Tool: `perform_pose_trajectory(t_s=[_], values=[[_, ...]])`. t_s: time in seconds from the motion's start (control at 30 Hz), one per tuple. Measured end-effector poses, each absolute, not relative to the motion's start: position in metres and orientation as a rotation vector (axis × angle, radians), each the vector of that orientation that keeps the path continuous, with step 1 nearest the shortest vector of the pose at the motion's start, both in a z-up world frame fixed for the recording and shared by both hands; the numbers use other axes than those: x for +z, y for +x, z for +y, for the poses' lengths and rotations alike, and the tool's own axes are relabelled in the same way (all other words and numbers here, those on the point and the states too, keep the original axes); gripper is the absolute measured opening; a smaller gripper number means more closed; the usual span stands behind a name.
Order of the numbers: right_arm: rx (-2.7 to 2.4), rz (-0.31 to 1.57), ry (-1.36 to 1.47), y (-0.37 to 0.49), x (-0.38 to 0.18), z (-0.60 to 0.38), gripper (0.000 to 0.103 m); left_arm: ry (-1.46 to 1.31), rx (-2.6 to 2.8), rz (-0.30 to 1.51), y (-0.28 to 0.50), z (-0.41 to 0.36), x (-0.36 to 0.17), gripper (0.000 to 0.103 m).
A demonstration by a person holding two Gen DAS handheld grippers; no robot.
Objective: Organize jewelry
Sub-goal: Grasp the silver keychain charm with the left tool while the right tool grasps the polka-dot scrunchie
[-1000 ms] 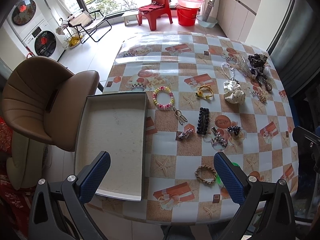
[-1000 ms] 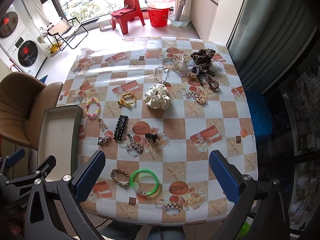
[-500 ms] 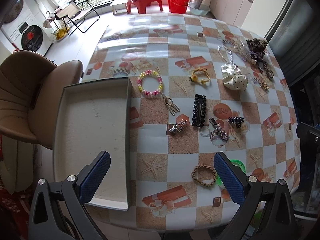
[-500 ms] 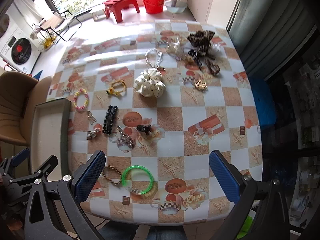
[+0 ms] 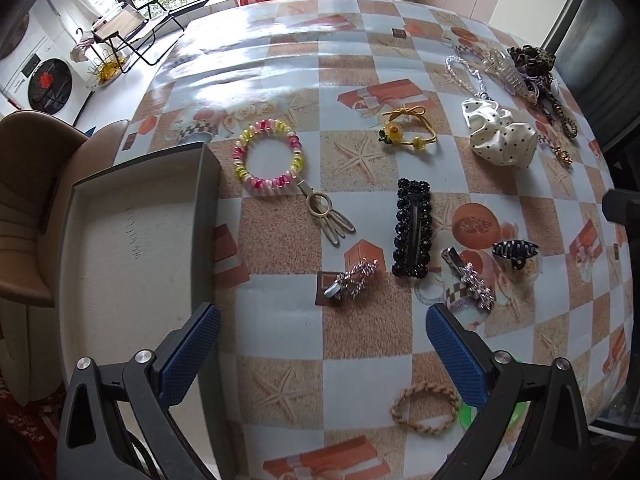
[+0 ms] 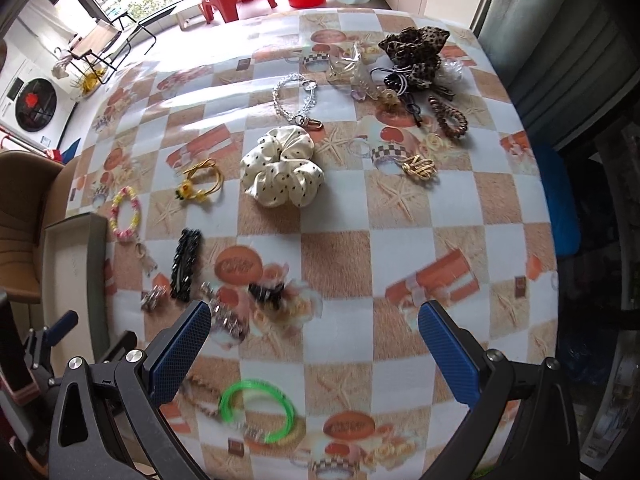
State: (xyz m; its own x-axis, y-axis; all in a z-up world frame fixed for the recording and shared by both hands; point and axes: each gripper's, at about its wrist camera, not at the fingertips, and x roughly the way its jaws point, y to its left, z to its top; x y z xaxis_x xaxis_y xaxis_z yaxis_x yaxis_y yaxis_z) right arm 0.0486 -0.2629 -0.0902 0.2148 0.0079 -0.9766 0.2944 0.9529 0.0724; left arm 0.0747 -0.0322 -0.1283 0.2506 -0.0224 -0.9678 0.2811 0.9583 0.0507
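Jewelry lies scattered on a checked tablecloth. My left gripper (image 5: 322, 354) hangs open above the near left part of the table, beside a grey tray (image 5: 132, 240) that holds nothing. Just ahead of it lie a rhinestone clip (image 5: 354, 280), a black beaded barrette (image 5: 413, 228) and a pink-yellow spiral bracelet (image 5: 270, 157). A braided tan band (image 5: 424, 404) lies near its right finger. My right gripper (image 6: 314, 350) is open too, over the near middle. A green bangle (image 6: 258, 408) lies below it, a cream dotted scrunchie (image 6: 282, 172) farther off.
A leopard scrunchie (image 6: 416, 54) and a tangle of hair ties and chains sit at the table's far right. A brown chair (image 5: 28, 184) stands left of the tray. A red stool and buckets stand on the floor beyond. The table edge (image 6: 554, 240) drops off at the right.
Both grippers have moved down and forward towards the table, so the items look larger. Both stay open. No item has shifted.
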Motion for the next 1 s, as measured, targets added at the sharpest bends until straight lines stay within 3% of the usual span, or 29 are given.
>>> perform_pose_trajectory(t_s=[0.17,0.23,0.33,0.4,0.7,0.8,0.83,0.9,0.97,1.0], values=[[-0.184,1.345,0.277,0.080,-0.114,-0.271,0.103,0.229,-0.192,1.327,0.086,-0.035,-0.153,0.095],[-0.171,1.340,0.261,0.093,-0.123,-0.271,0.103,0.230,-0.193,1.328,0.088,-0.035,-0.159,0.086],[-0.160,1.333,0.227,0.115,-0.137,-0.270,0.103,0.236,-0.198,1.334,0.089,-0.037,-0.169,0.085],[-0.157,1.324,0.211,0.126,-0.143,-0.269,0.103,0.240,-0.207,1.337,0.090,-0.038,-0.175,0.075],[-0.159,1.321,0.140,0.165,-0.174,-0.261,0.101,0.209,-0.245,1.303,0.095,-0.046,-0.176,0.071],[-0.155,1.329,0.136,0.168,-0.180,-0.258,0.087,0.209,-0.264,1.294,0.095,-0.048,-0.175,0.059],[-0.151,1.333,0.138,0.168,-0.182,-0.257,0.076,0.212,-0.271,1.290,0.094,-0.050,-0.174,0.056],[-0.140,1.324,0.150,0.167,-0.182,-0.254,0.066,0.214,-0.276,1.287,0.088,-0.055,-0.171,0.045],[-0.126,1.319,0.150,0.166,-0.181,-0.248,0.047,0.210,-0.275,1.286,0.089,-0.057,-0.169,0.036],[-0.116,1.316,0.153,0.165,-0.181,-0.245,0.042,0.207,-0.272,1.288,0.089,-0.057,-0.168,0.028]])
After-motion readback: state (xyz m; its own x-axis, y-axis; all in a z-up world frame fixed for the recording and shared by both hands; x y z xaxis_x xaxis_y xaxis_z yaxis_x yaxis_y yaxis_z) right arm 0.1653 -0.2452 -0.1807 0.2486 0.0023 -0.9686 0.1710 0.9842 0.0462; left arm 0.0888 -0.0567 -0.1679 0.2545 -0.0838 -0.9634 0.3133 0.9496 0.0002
